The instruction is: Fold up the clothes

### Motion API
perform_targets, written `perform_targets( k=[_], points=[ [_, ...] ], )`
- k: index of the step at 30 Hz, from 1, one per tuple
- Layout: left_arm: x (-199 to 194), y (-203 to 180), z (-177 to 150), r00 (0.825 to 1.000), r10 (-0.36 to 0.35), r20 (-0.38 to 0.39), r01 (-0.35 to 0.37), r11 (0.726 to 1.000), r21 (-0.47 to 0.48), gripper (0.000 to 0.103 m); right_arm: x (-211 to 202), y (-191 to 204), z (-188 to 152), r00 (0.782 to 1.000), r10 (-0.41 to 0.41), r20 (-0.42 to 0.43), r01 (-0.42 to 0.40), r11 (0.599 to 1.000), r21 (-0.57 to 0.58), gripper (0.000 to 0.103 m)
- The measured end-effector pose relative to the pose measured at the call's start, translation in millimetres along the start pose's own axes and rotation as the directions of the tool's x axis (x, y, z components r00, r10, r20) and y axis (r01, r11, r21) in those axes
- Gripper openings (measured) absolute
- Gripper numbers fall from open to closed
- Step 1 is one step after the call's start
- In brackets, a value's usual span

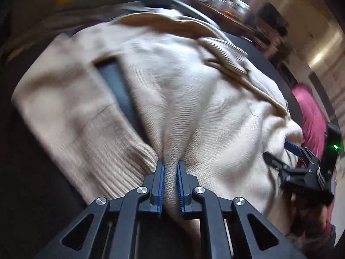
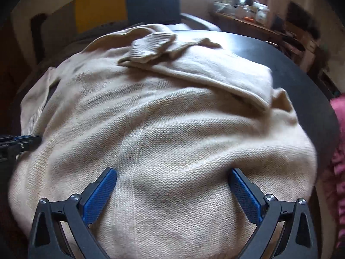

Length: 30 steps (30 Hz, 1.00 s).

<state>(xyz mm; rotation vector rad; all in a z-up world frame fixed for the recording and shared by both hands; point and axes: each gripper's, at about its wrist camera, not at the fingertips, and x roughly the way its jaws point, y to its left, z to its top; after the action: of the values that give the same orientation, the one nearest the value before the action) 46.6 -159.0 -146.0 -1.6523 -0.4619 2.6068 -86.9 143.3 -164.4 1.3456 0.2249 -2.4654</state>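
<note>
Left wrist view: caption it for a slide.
Left gripper pinches a fold of the cream sweater on a dark table.

A cream knitted sweater (image 2: pixel 172 129) lies spread and rumpled on a dark round table (image 2: pixel 301 69). One sleeve is folded across its body toward one o'clock, ribbed cuff (image 2: pixel 151 47) at twelve; a pinched ridge of knit rises at six in the left wrist view

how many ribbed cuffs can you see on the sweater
2. One ribbed cuff lies folded across the top of the cream sweater; the other ribbed cuff sits beside the left gripper, which pinches the knit. Any others may be hidden under folds.
</note>
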Motion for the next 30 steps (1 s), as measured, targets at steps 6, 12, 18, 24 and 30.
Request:
perform_targets(
  k=[6,12,18,24,30],
  points=[
    [-47,56,-60,1.000,-0.021,-0.010,0.020,0.987,-0.161,0.003,9,31,19,0.994,0.097,-0.045,-0.103,0.981,-0.167,0.103],
    [-102,55,-110,0.988,0.120,0.101,-0.111,0.990,-0.089,0.019,-4,49,4,0.995,0.098,-0.015,-0.099,0.981,-0.167,0.103],
    [-109,44,-88,0.988,0.028,0.153,-0.018,0.997,-0.069,0.025,-15,31,17,0.969,0.245,0.022,-0.244,0.969,-0.049,0.103],
    [-108,20,-10,0.958,-0.176,0.225,0.181,0.984,0.000,0.029,-23,8,37,0.910,0.404,0.090,-0.411,0.908,0.083,0.099],
    [-78,-9,96,0.919,-0.298,0.260,0.299,0.953,0.034,0.040,-20,-24,67,0.830,0.521,0.200,-0.557,0.797,0.233,0.101]
  ],
)
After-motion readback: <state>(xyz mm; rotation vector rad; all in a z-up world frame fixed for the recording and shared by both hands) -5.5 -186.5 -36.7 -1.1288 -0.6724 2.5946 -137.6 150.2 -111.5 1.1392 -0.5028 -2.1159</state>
